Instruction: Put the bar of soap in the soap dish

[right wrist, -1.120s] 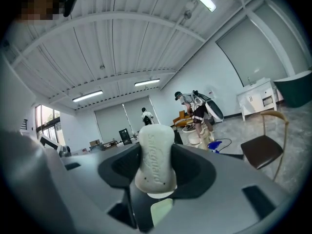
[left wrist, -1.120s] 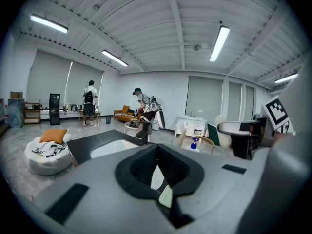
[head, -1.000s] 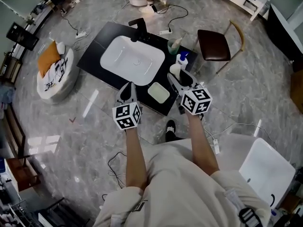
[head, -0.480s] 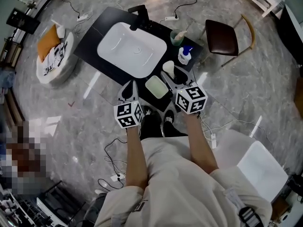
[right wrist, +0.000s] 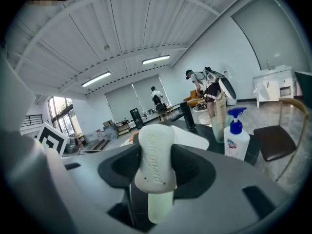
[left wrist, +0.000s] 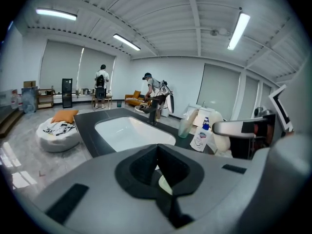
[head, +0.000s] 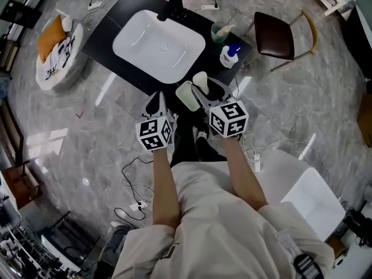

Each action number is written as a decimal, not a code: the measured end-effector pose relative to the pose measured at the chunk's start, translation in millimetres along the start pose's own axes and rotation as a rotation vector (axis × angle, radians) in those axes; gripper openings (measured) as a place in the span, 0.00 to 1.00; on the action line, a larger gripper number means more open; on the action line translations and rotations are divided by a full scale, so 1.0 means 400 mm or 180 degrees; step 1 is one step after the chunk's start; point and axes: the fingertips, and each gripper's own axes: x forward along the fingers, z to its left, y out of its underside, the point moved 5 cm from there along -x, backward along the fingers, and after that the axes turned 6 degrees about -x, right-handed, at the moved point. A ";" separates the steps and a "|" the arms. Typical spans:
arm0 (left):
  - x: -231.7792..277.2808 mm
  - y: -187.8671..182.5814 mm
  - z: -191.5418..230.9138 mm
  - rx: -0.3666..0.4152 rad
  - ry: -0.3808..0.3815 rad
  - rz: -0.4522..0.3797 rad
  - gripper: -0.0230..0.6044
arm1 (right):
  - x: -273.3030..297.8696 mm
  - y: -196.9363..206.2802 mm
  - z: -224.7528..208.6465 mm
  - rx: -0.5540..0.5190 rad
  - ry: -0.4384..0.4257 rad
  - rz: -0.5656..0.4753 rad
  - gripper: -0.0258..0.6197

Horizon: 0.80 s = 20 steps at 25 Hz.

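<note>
Right gripper (head: 207, 92) clamps bar of soap (right wrist: 156, 152) across its waist, just beside the soap dish (head: 181, 93); left gripper (head: 158, 100), on the dish's other side, closed and empty. Soap likely rigid, light, slick; waist hold suits. Sink (head: 157, 45) beyond dish.

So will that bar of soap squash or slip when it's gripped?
Probably stiff: the bar of soap shows crisp embossed lettering and no dents while clamped in the right gripper. It looks dry and matte, so likely not very slippery. Its rounded edges might let it pivot if bumped.
</note>
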 end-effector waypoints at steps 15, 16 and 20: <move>0.025 0.129 -0.038 -0.0093 0.0094 0.0304 0.04 | 0.035 0.140 0.003 -0.0108 0.0048 0.0501 0.34; 0.026 0.137 -0.040 -0.0093 0.0103 0.0326 0.04 | 0.038 0.150 0.003 -0.0117 0.0051 0.0528 0.34; 0.024 0.158 -0.030 -0.0088 0.0111 0.0392 0.04 | 0.050 0.180 0.010 -0.0207 0.0065 0.0632 0.34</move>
